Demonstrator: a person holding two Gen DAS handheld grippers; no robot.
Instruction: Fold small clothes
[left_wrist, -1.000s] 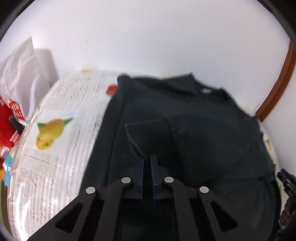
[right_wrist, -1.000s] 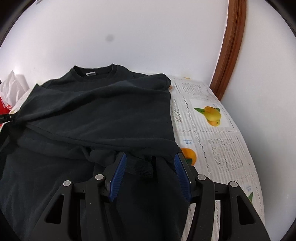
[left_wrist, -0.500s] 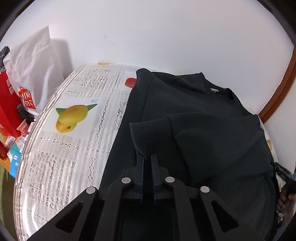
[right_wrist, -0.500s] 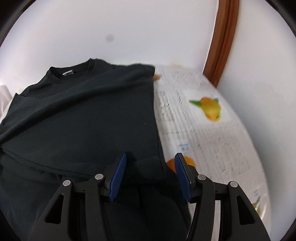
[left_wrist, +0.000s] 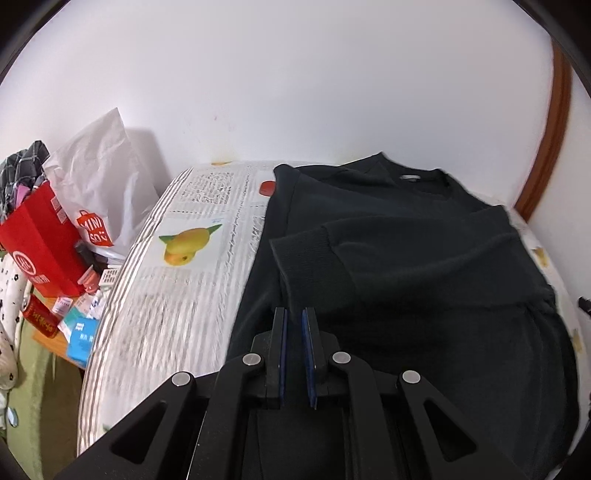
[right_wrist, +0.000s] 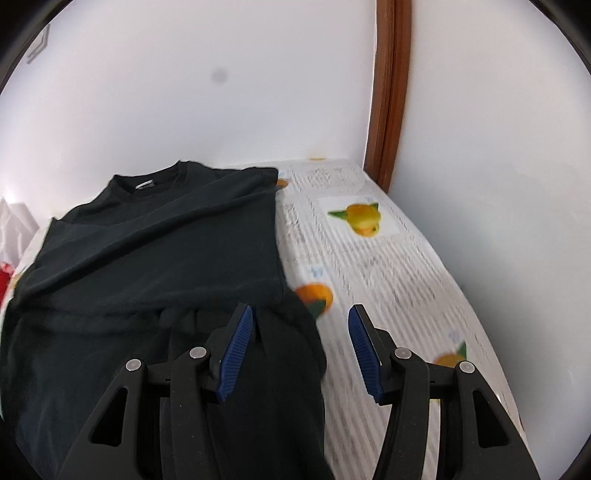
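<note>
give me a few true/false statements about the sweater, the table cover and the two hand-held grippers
1. The sweater is black. True.
2. The right hand-held gripper is shut tight. False: its jaws stand apart, nothing pinched between the pads.
3. The tablecloth has fruit prints. True.
4. The sweater's collar lies nearest the cameras. False: it lies at the far end, by the wall.
5. The left hand-held gripper is nearly closed. True.

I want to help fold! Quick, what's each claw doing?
Left claw: closed, pinching the sweater's cuff.
Right claw: open, holding nothing.
</note>
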